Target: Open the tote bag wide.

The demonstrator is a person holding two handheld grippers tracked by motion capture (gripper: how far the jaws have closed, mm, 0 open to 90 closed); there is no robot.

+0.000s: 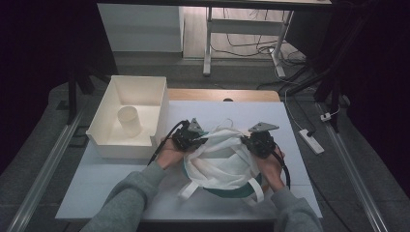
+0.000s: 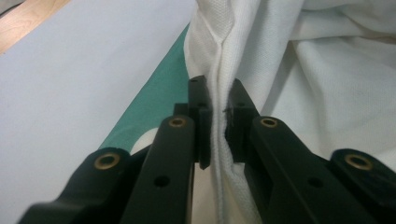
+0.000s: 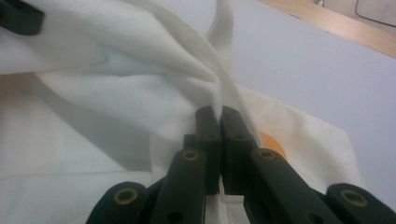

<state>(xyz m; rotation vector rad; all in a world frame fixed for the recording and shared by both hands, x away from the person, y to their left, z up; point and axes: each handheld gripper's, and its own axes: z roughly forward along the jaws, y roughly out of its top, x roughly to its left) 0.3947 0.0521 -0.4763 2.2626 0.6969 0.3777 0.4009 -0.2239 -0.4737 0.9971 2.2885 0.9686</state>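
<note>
Bag (image 1: 220,162) of white cloth sits low in the middle of the high view, its rim clamped by the left gripper (image 1: 189,137) and the right gripper (image 1: 258,140). Pulling apart too hard could slip the thin cloth free. Its contents stay hidden.

One white cloth bag (image 1: 220,162) is pinched between two grippers, the left gripper (image 1: 186,137) and the right gripper (image 1: 260,141). Beyond the left jaws sit one white bin (image 1: 113,99) and one cup (image 1: 129,120) inside.
</note>
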